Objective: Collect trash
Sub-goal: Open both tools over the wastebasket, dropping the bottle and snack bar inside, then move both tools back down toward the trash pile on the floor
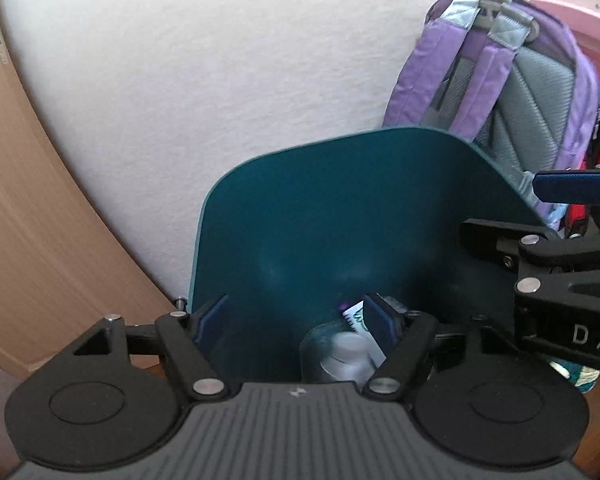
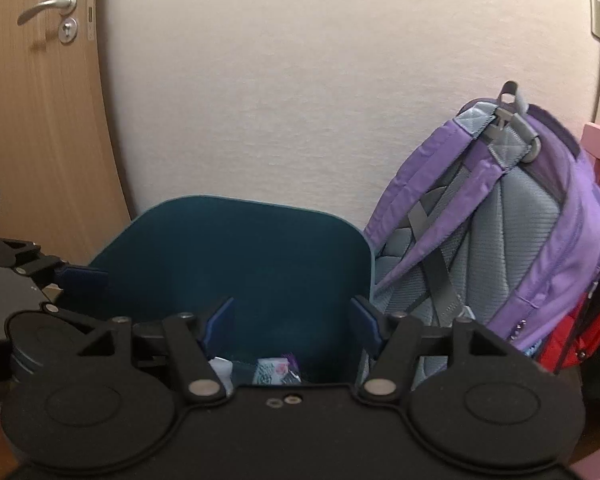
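Note:
A dark teal trash bin point(image 1: 340, 216) stands against the wall; it also shows in the right wrist view point(image 2: 236, 256). Inside it lie a clear plastic bottle with a white cap point(image 1: 342, 356), a printed wrapper point(image 1: 356, 316), and in the right wrist view a wrapper point(image 2: 272, 370) and a white scrap point(image 2: 222, 368). My left gripper point(image 1: 296, 320) is open and empty over the bin's mouth. My right gripper point(image 2: 292, 322) is open and empty, also over the bin. The right gripper enters the left wrist view point(image 1: 540, 216) from the right; the left gripper shows at the left of the right wrist view point(image 2: 60, 276).
A purple and grey backpack point(image 2: 500, 232) leans on the wall right of the bin, also in the left wrist view point(image 1: 512, 76). A red bag point(image 2: 572, 336) sits beside it. A wooden door point(image 2: 40, 120) with a metal handle is left. Pink furniture point(image 1: 580, 20) stands at far right.

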`<state>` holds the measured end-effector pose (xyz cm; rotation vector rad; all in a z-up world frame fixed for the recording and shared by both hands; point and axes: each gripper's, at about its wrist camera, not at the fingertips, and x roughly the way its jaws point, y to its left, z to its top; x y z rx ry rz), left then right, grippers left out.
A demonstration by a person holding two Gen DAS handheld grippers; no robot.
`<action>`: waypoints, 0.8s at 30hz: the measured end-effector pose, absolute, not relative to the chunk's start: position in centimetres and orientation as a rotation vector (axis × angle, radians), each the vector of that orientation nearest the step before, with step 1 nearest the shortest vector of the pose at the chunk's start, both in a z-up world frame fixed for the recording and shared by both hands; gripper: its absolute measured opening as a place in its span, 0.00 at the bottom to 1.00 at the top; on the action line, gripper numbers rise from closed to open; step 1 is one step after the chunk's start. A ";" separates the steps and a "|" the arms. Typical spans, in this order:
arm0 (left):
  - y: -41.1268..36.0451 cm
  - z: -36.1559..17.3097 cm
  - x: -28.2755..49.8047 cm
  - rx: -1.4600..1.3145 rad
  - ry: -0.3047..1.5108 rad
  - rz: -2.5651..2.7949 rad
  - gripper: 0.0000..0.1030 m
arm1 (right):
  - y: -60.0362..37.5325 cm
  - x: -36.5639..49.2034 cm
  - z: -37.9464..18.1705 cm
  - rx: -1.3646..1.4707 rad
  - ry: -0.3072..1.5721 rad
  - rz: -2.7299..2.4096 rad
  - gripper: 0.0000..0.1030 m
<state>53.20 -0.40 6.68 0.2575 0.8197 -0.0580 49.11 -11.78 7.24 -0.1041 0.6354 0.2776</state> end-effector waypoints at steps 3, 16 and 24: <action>-0.4 7.7 51.7 0.251 0.819 -0.061 0.71 | -12.3 47.7 8.3 -0.089 0.629 0.279 0.67; 0.3 11.0 43.0 0.226 0.789 -0.077 0.71 | -14.2 38.4 12.1 -0.096 0.596 0.308 0.71; 0.7 10.4 37.2 0.203 0.803 -0.105 0.71 | -14.2 32.8 11.2 -0.096 0.621 0.352 0.75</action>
